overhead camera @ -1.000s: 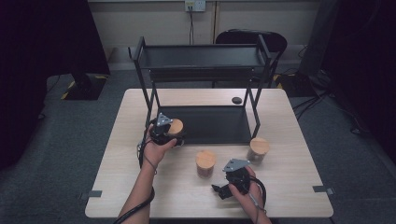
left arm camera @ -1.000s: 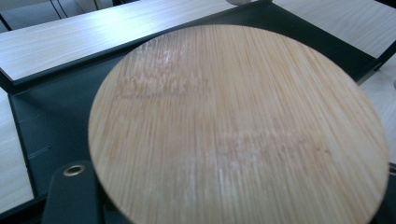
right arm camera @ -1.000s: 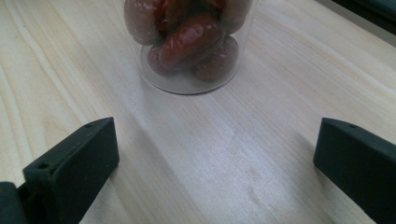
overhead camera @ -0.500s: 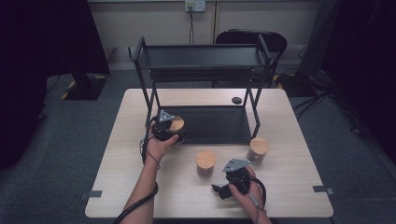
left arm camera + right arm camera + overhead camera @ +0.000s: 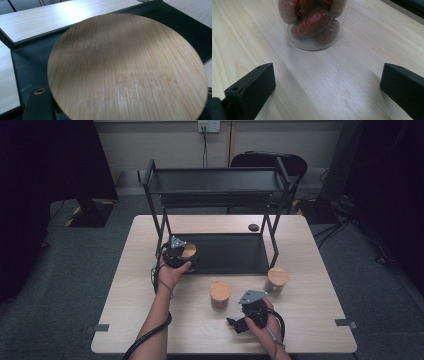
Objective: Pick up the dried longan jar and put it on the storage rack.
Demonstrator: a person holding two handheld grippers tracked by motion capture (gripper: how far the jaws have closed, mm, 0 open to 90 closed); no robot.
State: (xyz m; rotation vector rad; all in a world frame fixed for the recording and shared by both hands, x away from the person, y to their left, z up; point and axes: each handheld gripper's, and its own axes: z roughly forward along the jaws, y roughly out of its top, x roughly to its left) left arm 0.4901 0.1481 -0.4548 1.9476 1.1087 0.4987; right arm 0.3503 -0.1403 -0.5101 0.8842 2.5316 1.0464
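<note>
My left gripper [image 5: 178,254] is shut on a glass jar with a round bamboo lid [image 5: 189,251] at the left front corner of the black rack's lower shelf [image 5: 235,254]. In the left gripper view that lid [image 5: 127,67] is close up over the dark shelf mat [image 5: 22,62]. My right gripper [image 5: 235,324] rests near the table's front edge, open, with its fingers [image 5: 252,87] wide apart. It faces a clear jar of brown dried fruit [image 5: 313,22]. That jar [image 5: 220,294] stands mid-table with a bamboo lid.
A third lidded jar [image 5: 276,279] stands by the rack's right front leg. The two-tier black rack [image 5: 215,185] takes up the back of the wooden table [image 5: 125,270]. A small black disc [image 5: 253,227] lies behind it, and a chair [image 5: 270,160] stands beyond.
My left hand has shifted slightly toward the rack with the jar still held. The right gripper has stayed where it was.
</note>
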